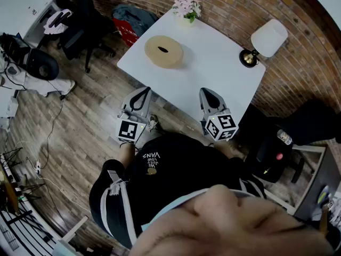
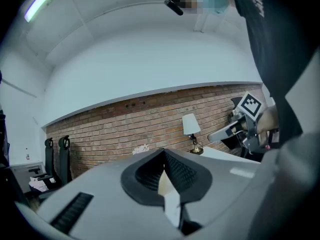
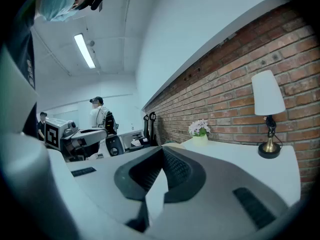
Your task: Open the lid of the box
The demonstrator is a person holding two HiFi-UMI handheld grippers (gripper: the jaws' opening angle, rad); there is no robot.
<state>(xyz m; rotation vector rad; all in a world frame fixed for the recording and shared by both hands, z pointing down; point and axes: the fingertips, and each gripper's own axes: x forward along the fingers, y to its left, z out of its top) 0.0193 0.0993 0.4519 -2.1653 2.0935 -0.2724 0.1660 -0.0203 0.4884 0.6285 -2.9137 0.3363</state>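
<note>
The left gripper (image 1: pixel 141 91) hovered with jaws together, empty. Ahead on the white table (image 1: pixel 224 63) sat the round tan box (image 1: pixel 162 63), likely light and stiff, best taken at the rim of its lid (image 1: pixel 163 48). The right gripper (image 1: pixel 208 92) was likewise closed, empty.

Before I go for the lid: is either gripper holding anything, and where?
Nothing is held. The left gripper and right gripper are both shut and empty, apart from the round box.
</note>
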